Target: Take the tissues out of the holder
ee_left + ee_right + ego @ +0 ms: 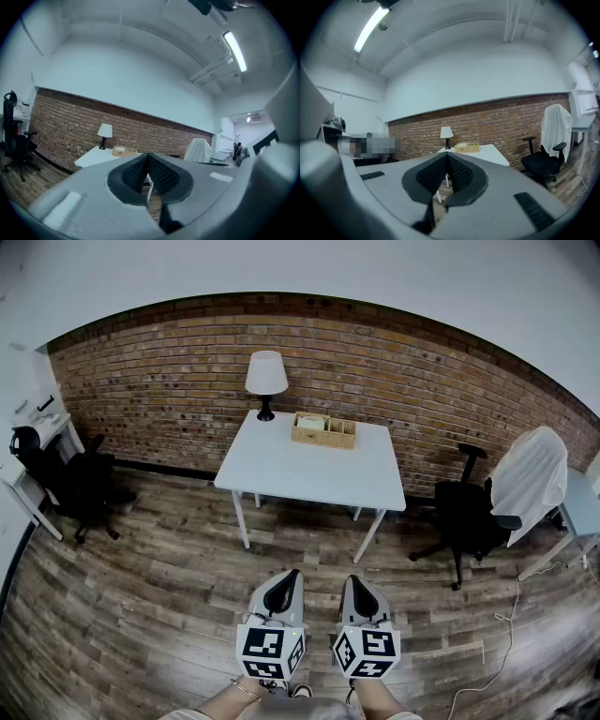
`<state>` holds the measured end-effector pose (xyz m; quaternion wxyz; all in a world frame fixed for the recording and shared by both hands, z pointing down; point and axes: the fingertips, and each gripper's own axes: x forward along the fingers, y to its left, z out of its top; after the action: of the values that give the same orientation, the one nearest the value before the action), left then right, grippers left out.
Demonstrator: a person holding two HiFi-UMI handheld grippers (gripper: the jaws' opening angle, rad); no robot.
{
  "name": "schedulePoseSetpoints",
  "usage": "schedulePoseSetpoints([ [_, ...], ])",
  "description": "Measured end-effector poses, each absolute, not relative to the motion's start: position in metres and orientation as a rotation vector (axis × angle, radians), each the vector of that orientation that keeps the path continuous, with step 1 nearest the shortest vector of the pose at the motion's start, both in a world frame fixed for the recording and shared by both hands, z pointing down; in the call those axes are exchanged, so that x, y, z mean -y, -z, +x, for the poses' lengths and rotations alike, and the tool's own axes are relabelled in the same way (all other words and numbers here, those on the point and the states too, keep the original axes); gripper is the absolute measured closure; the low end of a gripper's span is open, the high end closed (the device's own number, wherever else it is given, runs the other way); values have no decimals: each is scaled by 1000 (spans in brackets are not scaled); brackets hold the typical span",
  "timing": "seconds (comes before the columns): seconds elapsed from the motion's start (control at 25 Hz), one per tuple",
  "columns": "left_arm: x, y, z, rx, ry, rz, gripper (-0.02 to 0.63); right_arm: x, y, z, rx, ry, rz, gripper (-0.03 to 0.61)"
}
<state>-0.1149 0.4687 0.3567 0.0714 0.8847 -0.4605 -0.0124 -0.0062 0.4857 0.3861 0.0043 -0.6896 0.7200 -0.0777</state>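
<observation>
Both grippers, the left gripper (292,576) and the right gripper (352,581), are clenched on nothing, side by side and near. Straight ahead, well apart across the floor, stands the worktop (309,474). At its far edge sits the holder (323,431), long axis left-right, with tissues (311,422) toward its left end. I judge neither gripper nearer.

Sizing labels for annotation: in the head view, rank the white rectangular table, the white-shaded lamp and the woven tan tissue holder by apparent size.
1. White rectangular table, clearly largest.
2. White-shaded lamp and woven tan tissue holder: similar extent, so unranked.
</observation>
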Motion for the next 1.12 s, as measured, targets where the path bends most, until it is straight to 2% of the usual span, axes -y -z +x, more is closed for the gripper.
schedulePoseSetpoints([
  [0.44,-468,-360,-116,1410,16,2652,612,-484,-395,-5,-2267,299,-2164,574],
  [1.12,-414,-370,-163,1457,22,2620,612,-445,-411,-22,-2179,363,-2225,574],
])
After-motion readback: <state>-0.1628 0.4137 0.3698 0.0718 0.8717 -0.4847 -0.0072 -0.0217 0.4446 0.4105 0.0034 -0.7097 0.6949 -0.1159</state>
